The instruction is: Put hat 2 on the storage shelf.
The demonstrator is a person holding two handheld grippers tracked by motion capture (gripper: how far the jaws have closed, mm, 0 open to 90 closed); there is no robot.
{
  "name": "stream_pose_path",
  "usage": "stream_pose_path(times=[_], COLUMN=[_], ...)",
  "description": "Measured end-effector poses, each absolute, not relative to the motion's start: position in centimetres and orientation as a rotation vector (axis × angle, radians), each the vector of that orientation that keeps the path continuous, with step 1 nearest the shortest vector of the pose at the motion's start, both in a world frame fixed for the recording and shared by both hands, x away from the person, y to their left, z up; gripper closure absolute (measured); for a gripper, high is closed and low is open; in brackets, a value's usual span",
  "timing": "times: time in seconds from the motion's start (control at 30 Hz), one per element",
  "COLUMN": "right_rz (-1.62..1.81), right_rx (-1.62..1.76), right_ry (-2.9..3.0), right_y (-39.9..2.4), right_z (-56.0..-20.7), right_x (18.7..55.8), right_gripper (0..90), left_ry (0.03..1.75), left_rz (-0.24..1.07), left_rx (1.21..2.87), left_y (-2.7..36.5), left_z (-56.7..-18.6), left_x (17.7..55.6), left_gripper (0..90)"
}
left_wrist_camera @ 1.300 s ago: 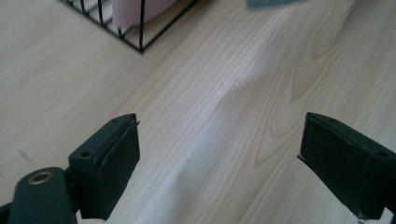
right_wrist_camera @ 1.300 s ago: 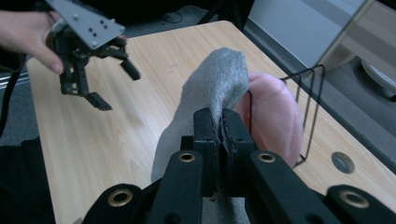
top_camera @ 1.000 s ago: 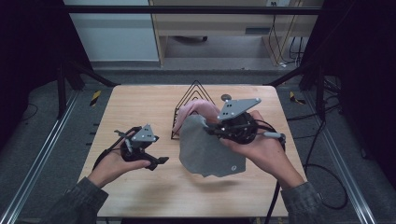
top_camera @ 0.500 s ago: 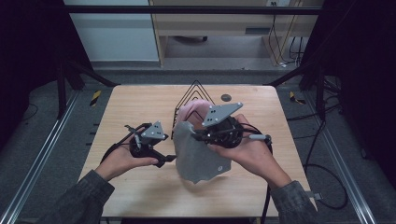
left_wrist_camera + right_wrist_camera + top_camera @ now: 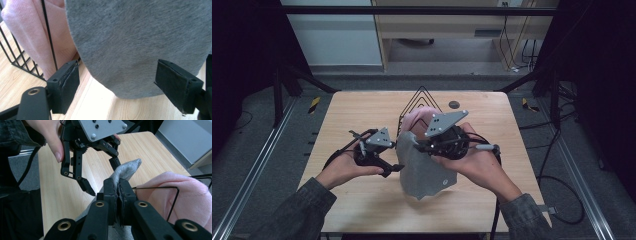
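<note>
Grey cloth (image 5: 422, 165) hangs mid-table beside wire rack (image 5: 419, 100), pinched at its top edge by my right gripper (image 5: 119, 192); left gripper (image 5: 125, 82) gapes at its lower hem. Near table (image 5: 357, 205) bare.

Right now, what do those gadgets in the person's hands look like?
Each is black. The left gripper and right gripper each carry a grey three-cornered plate with screws on top. The fingers end in flat black pads. Black cables trail back. The sleeves are dark grey.
</note>
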State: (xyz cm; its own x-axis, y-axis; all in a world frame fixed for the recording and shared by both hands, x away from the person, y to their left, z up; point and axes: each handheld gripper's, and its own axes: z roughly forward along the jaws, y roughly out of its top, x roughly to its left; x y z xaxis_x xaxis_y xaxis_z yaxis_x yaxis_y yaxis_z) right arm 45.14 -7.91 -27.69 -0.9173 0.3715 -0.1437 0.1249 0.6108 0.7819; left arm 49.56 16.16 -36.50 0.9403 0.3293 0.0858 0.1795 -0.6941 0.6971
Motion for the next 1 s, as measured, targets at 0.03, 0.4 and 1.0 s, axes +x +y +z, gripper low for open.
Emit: stream_pose_path(times=[0.03, 0.4, 1.0], right_rz=[1.206, 1.201, 1.205], right_rx=[0.402, 0.411, 0.601], right_ry=[2.547, 2.545, 2.483], right_y=[-7.9, -8.2, -12.8], right_z=[-27.7, -27.9, -29.7], right_x=[45.1, 45.4, 47.0], right_gripper=[86.3, 86.3, 86.3], left_ry=[0.364, 0.345, 0.376], left_rz=[0.259, 0.264, 0.314], left_rx=[2.341, 2.335, 2.38], left_y=[16.1, 15.3, 13.3], left_z=[-36.5, -36.7, -35.8], left_x=[49.6, 50.6, 49.9], left_gripper=[19.0, 46.6, 87.8])
